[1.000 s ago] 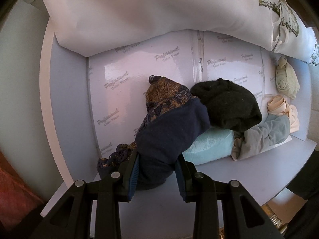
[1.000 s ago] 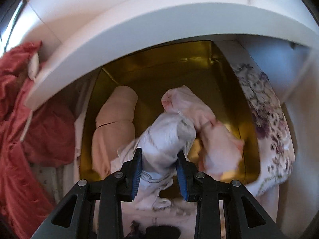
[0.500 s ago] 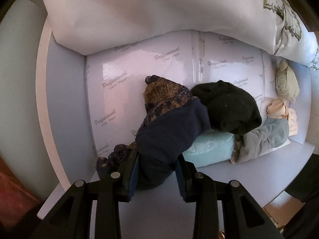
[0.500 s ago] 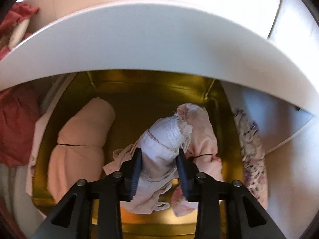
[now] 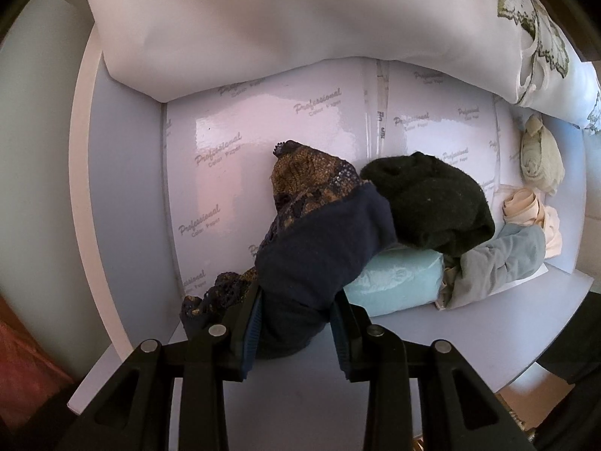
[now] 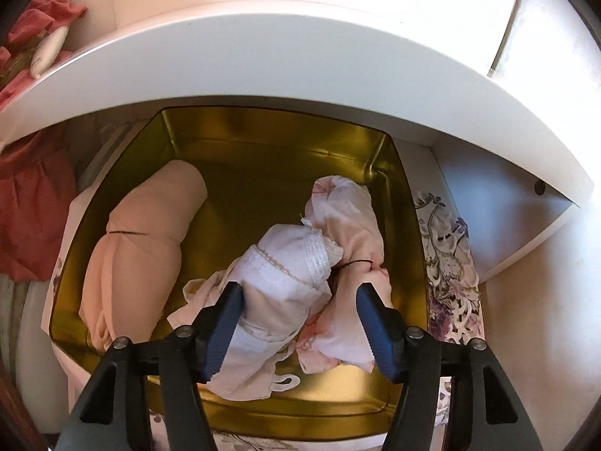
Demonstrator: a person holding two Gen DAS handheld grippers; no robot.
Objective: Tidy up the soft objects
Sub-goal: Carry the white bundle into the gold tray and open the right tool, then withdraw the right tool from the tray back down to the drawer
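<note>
At the lower middle of the right wrist view, the white lace-trimmed cotton garment [image 6: 285, 282] lies in the shiny gold square tin [image 6: 263, 143]. The right tool [image 6: 298, 323] has spread its jaws since half a second ago, when they pinched this garment. Now the left blue pad [image 6: 221, 327] rests against the cloth while the other stands clear of it, so the garment is released. It leans on the pale pink bundle tied with a thin black band [image 6: 349, 233] just to its right, and the peach fabric roll [image 6: 139, 248] lies apart along the tin's left side. As I judge it, this placement is done and the tool is free to withdraw.

In the lower middle of the left wrist view, the left tool [image 5: 296, 323] stays clenched on the dark navy fabric bundle with brown-and-gold lace [image 5: 319, 255], at much the same spot on the pale lilac paper-lined shelf [image 5: 124, 206] as a second ago. Its far end touches the black knitted bundle [image 5: 428, 203] and overlaps the light teal roll [image 5: 394, 278]. Whether the navy bundle rests on the shelf or hangs slightly above it is hard to tell here. That one is not yet set down, I think.
</note>
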